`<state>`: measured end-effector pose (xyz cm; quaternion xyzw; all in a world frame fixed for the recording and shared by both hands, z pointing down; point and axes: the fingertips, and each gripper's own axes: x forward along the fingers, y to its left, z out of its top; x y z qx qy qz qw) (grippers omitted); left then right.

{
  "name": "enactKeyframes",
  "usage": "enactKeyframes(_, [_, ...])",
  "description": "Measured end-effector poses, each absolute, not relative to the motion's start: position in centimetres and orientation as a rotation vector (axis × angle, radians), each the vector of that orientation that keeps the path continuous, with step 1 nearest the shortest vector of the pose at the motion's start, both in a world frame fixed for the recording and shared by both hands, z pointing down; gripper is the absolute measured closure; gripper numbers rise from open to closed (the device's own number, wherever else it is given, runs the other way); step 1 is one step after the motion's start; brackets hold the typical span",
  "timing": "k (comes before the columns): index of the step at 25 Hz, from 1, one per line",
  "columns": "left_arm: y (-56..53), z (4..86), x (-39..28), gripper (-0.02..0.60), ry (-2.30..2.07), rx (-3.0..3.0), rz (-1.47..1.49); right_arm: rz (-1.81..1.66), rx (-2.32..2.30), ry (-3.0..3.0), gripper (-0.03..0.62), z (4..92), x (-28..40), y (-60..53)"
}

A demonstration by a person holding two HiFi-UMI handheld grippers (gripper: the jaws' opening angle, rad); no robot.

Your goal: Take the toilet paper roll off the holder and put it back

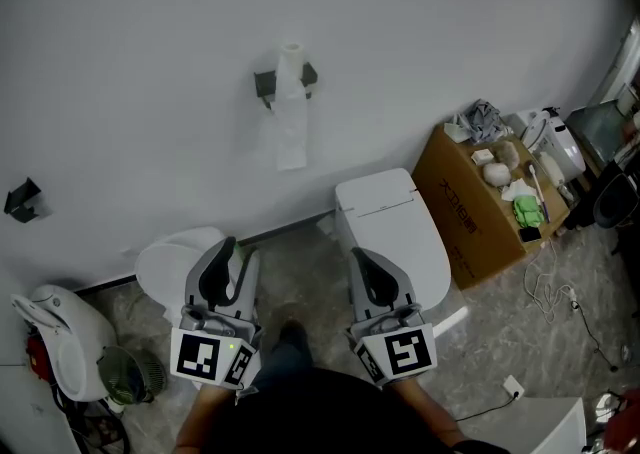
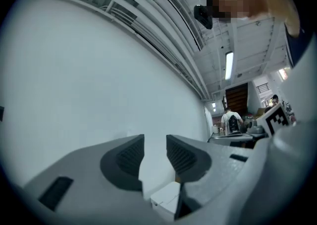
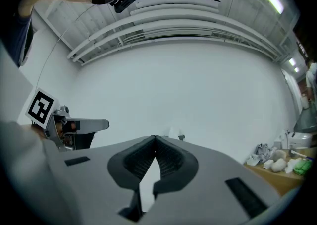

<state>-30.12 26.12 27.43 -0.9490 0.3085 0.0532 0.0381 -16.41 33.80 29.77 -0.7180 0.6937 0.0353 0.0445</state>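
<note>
Plainly, neither tool has anything to do with the toilet paper roll (image 1: pixel 290 64) at this moment. It sits on its dark holder (image 1: pixel 266 88), mounted on the white wall, with a loose tail of paper hanging straight down beneath it. Both tools are held low, close to the person's body and roughly level, aimed at the wall but well apart from the roll, which reads as a resting or ready stance. The left tool (image 1: pixel 232 245) has its jaws a narrow gap apart with nothing between them. The right tool (image 1: pixel 362 258) has its tips pressed together, empty. A white toilet (image 1: pixel 400 232) stands just beyond the right tool, so any reach should probably pass above it.
</note>
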Motion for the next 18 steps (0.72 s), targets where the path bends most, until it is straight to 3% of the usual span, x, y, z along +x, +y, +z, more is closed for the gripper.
enactKeyframes(3, [23.7,27.1,-28.5,0.442,0.915,-2.914,0.172,0.136,-2.183,2.117,0.579,29.4,-15.4,31.5])
enactKeyframes(18, [8.7,26.4,-22.7,0.437,0.811,-2.966,0.171,0.178,-2.192,2.043,0.579,27.3,-10.3,16.6])
